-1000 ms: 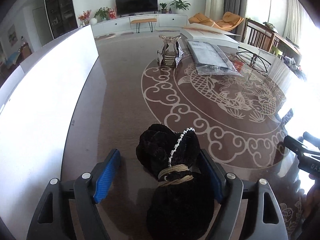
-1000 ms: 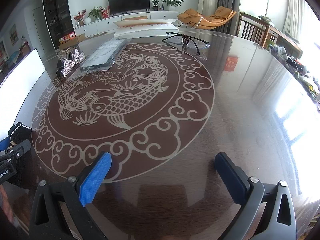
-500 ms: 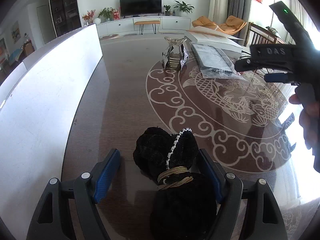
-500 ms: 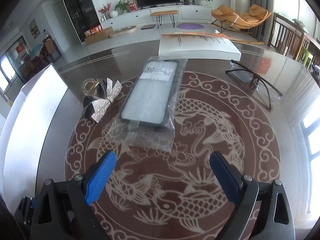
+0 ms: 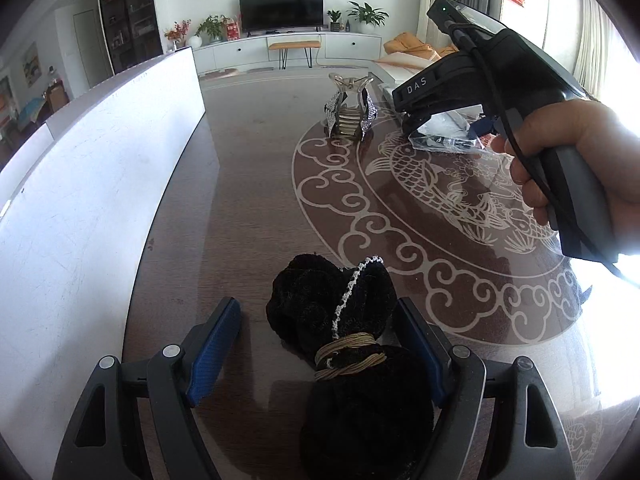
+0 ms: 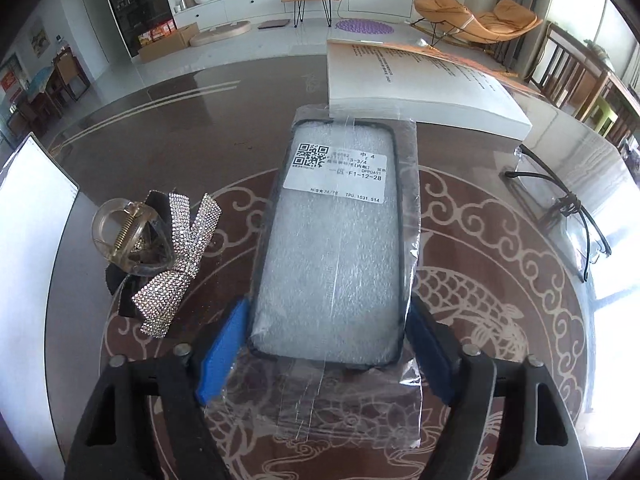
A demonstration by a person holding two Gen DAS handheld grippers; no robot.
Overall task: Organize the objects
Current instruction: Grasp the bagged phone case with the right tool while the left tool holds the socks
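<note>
A black velvet pouch tied with tan cord lies on the dark round table between the fingers of my left gripper. That gripper is open: its left pad stands clear of the pouch, while the right finger is right beside it. In the right wrist view a phone case in a clear plastic bag lies lengthwise. My right gripper straddles its near end with jaws closing, and a thin gap shows at each pad. A person's hand holds that gripper.
A clear hair clip with a rhinestone bow sits left of the case. Glasses lie to its right and a thick white stack of paper behind it. A tall white panel borders the table's left side.
My right gripper has swung across the table from the bare near side to the bagged phone case, and its jaws have narrowed around it. The left gripper and the pouch have not moved.
</note>
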